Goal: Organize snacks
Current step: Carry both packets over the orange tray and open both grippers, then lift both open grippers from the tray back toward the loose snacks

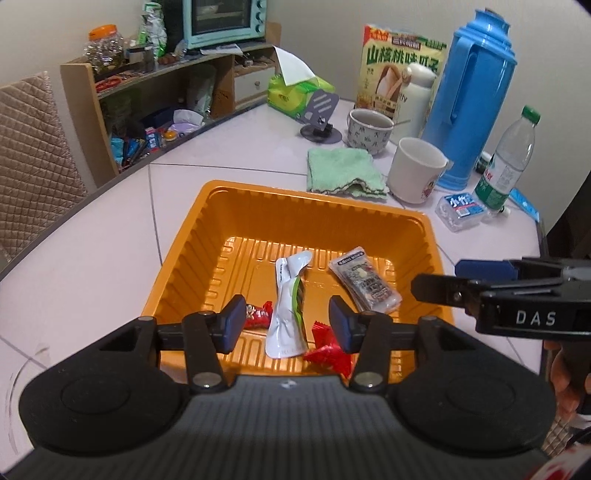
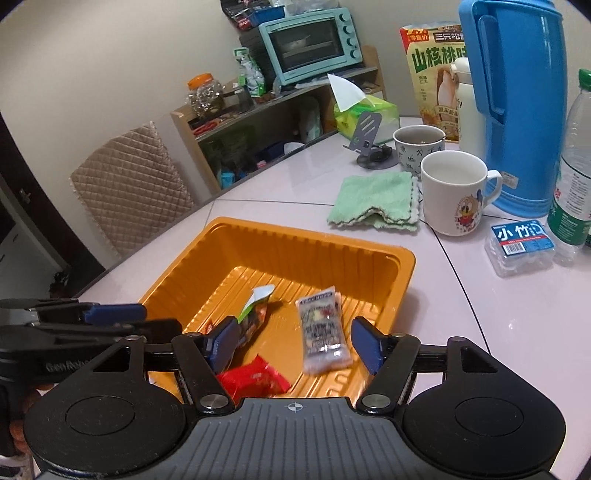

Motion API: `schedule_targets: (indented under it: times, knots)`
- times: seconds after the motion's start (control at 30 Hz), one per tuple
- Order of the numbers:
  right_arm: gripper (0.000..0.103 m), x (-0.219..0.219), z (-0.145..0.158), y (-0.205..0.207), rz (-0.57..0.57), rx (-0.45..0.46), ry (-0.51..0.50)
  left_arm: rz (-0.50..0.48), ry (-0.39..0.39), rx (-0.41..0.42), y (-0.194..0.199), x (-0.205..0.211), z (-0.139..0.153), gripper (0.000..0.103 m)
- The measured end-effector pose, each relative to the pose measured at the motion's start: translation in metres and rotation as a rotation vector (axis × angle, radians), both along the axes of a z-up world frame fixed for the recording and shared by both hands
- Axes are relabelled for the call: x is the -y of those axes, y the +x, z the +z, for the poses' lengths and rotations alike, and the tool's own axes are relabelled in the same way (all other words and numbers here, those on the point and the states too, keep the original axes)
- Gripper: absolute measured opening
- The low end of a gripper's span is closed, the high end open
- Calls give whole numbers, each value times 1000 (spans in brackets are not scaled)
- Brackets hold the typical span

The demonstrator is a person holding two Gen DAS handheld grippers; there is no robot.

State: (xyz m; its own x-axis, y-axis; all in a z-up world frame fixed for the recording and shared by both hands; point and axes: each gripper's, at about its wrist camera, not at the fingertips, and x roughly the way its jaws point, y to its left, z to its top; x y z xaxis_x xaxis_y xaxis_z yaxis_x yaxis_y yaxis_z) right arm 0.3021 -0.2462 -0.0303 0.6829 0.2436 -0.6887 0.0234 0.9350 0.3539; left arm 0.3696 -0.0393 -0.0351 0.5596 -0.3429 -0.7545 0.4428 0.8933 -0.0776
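Note:
An orange plastic tray (image 1: 314,206) (image 2: 306,236) sits on the pale table and holds several snacks. A white and green pouch (image 1: 290,314) (image 2: 258,306) lies in its middle. To the right of it lies a clear packet with dark print (image 1: 365,284) (image 2: 323,332). A small red candy (image 1: 256,314) and a red wrapper (image 1: 328,354) (image 2: 255,380) lie at the near side. My left gripper (image 1: 288,325) (image 2: 155,319) hovers open over the pouch, gripping nothing. My right gripper (image 2: 293,347) (image 1: 443,278) hangs open above the clear packet, also gripping nothing.
Behind the tray lie a folded green cloth (image 1: 345,173), a white mug (image 2: 456,192), a patterned cup (image 1: 369,129), a blue thermos (image 2: 517,110), a water bottle (image 1: 509,162) and a small clear box (image 2: 521,247). A tissue pack (image 1: 295,92), a shelf with an oven (image 1: 221,22) and a quilted chair (image 2: 129,192) stand further back.

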Motion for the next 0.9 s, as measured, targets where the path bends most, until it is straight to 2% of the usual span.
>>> schedule_targets:
  times: [0.27, 0.5, 0.63, 0.9]
  knots:
    - [70, 0, 16, -33, 44, 18, 17, 62, -33, 17, -44, -18, 19, 50]
    - [70, -6, 30, -63, 100, 33, 24, 122, -28, 27, -87, -32, 31, 52]
    - [70, -7, 35, -78, 128, 26, 34, 148, -31, 21, -110, -38, 34, 57]
    - [70, -13, 37, -110, 173, 6, 13, 223, -30, -5, -153, -48, 32, 57]
